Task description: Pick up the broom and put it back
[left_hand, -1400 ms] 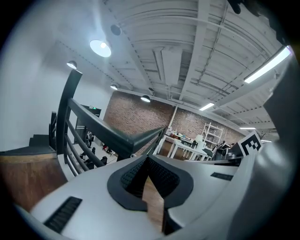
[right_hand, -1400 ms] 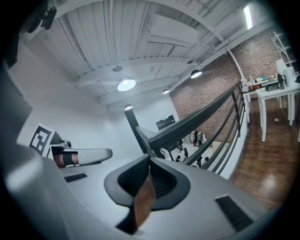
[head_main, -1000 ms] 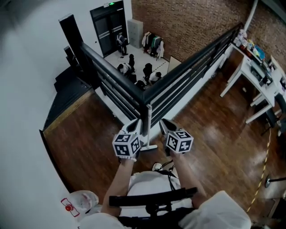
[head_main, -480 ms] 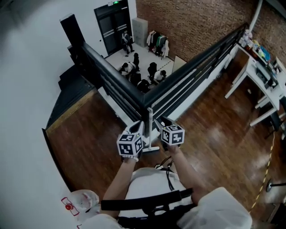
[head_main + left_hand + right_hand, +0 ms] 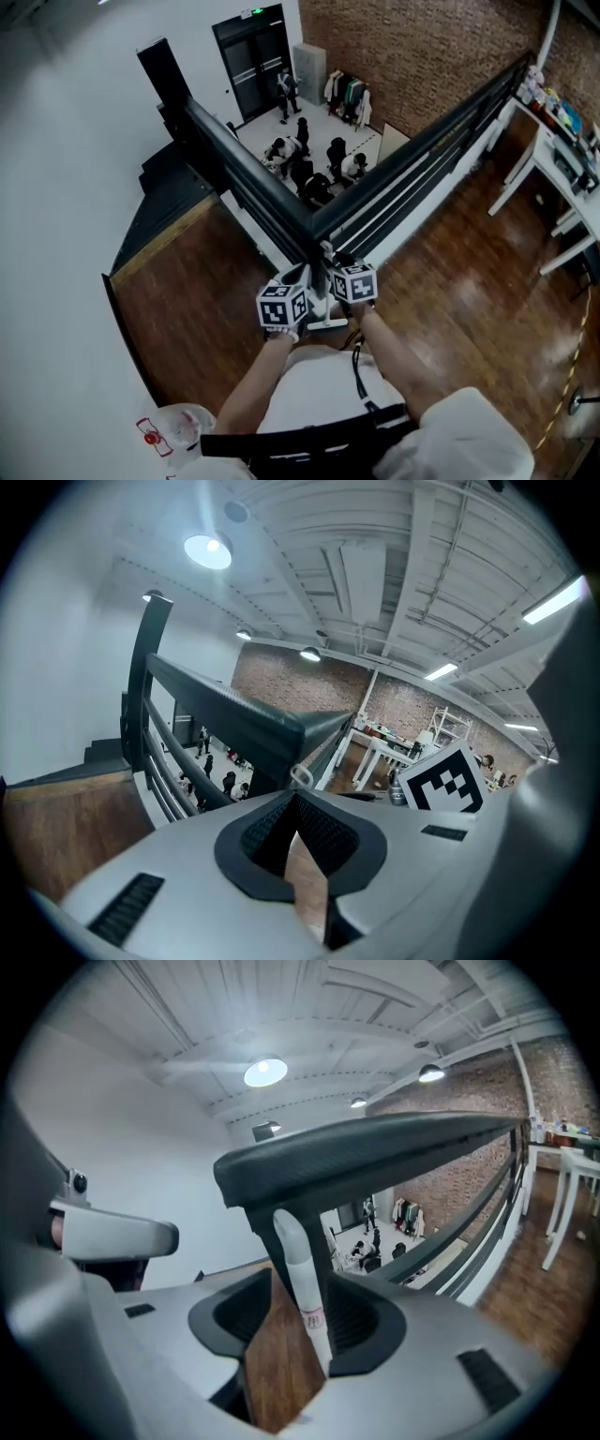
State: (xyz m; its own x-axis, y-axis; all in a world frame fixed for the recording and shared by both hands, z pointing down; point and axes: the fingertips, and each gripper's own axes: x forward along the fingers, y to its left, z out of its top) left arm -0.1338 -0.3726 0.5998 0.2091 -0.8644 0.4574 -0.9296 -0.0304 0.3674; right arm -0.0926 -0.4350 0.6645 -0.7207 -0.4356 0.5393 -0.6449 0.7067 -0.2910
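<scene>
The person stands on the dark polished wooden floor (image 5: 187,309) at the corner of the long black metal railing (image 5: 253,178). Both grey two-jaw grippers are held out close together in front of the chest and tipped downward. The right gripper (image 5: 291,1283) has just been opening its jaws, and they now stand wide apart. The slim round handle of the white-handled broom (image 5: 302,1288) is upright between them, nearer the right-hand pad than the left, and the pads do not clamp it. Seen from above, the broom stands against the railing's corner post, just ahead of both grippers and in the gap between their black-and-white marker cubes (image 5: 281,307). The left gripper (image 5: 298,803) sits just beside the right one. Its jaws are only narrowly apart, with a sliver of floor showing between them and nothing in them. Beyond the railing, ahead of the grippers, people (image 5: 314,169) are on a lower pale floor. White tables (image 5: 562,178) stand well off to the right gripper's side.
</scene>
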